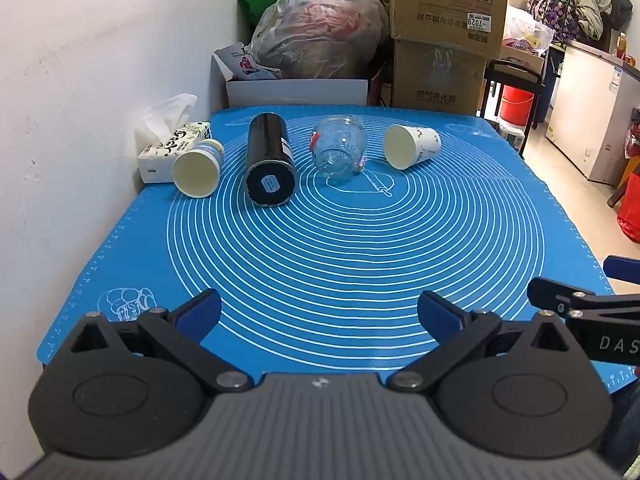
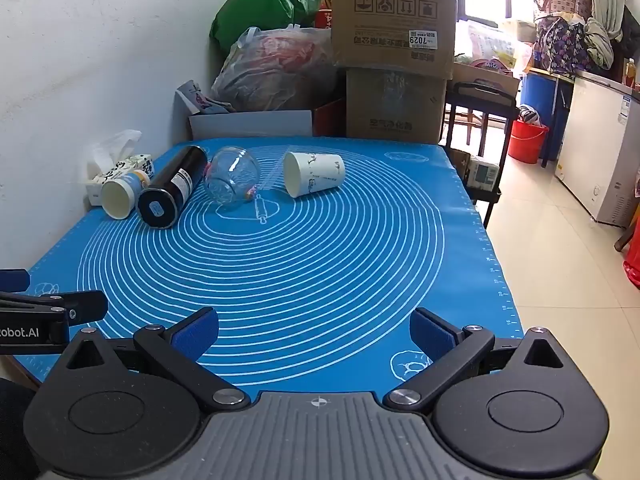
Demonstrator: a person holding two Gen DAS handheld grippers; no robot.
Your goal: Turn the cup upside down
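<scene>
Several cups lie on their sides at the far end of a blue mat [image 1: 320, 248]: a paper cup with a blue band [image 1: 198, 168] at far left, a black tumbler [image 1: 269, 159], a clear glass cup [image 1: 338, 148] and a white paper cup [image 1: 410, 146]. They also show in the right wrist view as the banded cup [image 2: 122, 194], tumbler [image 2: 172, 186], glass cup [image 2: 232, 176] and white cup [image 2: 314, 173]. My left gripper [image 1: 320, 314] is open and empty at the mat's near edge. My right gripper [image 2: 314, 330] is open and empty beside it.
A tissue pack [image 1: 170, 148] sits by the white wall at far left. Cardboard boxes [image 1: 444, 32] and plastic bags [image 1: 320, 36] stand behind the table. The mat's right edge drops to a tiled floor [image 2: 560, 260]; a red bucket [image 2: 526, 140] and a white freezer [image 2: 600, 160] stand there.
</scene>
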